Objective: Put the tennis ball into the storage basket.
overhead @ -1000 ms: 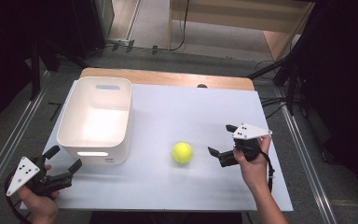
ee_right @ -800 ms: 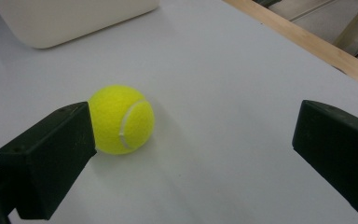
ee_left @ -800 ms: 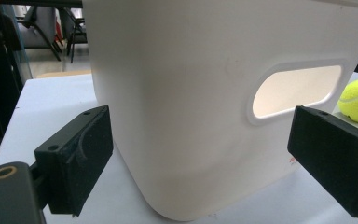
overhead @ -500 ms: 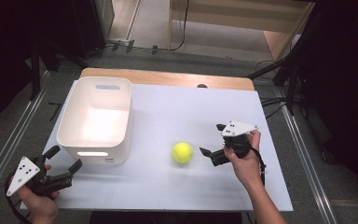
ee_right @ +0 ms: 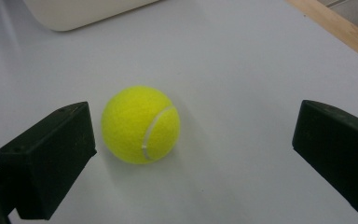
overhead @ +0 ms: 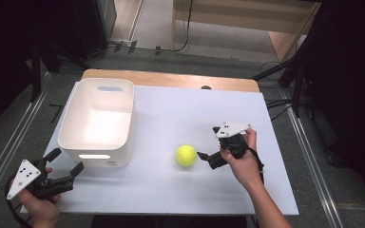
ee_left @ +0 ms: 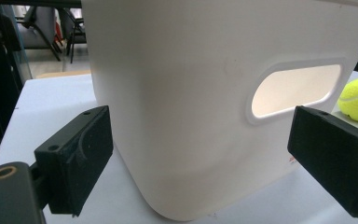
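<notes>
White bin, ball outside

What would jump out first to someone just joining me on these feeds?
The yellow tennis ball on the white table, with the right gripper open just to its right, jaws either side of it in the right gripper view. Next, the big white bin at the table's left, with the open left gripper near its front corner.

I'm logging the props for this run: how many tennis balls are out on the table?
1. The tennis ball lies on the white table, right of the white bin and just ahead of the right tool. The bin's visible interior looks empty.
</notes>
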Motion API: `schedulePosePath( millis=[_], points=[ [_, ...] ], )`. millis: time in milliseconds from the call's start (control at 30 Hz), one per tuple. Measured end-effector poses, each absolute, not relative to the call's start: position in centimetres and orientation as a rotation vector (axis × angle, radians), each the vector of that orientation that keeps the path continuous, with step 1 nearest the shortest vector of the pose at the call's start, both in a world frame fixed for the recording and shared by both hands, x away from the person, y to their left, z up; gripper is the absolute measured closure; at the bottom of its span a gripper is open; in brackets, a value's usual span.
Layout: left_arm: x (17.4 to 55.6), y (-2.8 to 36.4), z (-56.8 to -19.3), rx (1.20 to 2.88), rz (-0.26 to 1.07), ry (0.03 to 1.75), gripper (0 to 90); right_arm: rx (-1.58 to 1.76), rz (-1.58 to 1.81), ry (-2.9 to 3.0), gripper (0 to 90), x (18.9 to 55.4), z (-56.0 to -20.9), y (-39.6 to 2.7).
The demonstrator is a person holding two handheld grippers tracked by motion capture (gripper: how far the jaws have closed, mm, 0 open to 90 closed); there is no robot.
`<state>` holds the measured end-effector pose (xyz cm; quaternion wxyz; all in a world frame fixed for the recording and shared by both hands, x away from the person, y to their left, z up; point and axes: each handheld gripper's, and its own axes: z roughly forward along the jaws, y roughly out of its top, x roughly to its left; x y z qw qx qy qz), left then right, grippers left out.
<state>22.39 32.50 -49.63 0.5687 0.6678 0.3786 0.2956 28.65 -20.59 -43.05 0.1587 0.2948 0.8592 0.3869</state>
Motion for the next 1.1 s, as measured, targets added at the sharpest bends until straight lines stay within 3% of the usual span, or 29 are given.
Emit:
schedulePosePath(
  millis=[1100],
  points=[
    [22.4,32.5,-49.6,1.575,0.696,0.889,7.2,0.769,0.962,2.671,0.0,30.7,-43.8,-17.1]
  ],
)
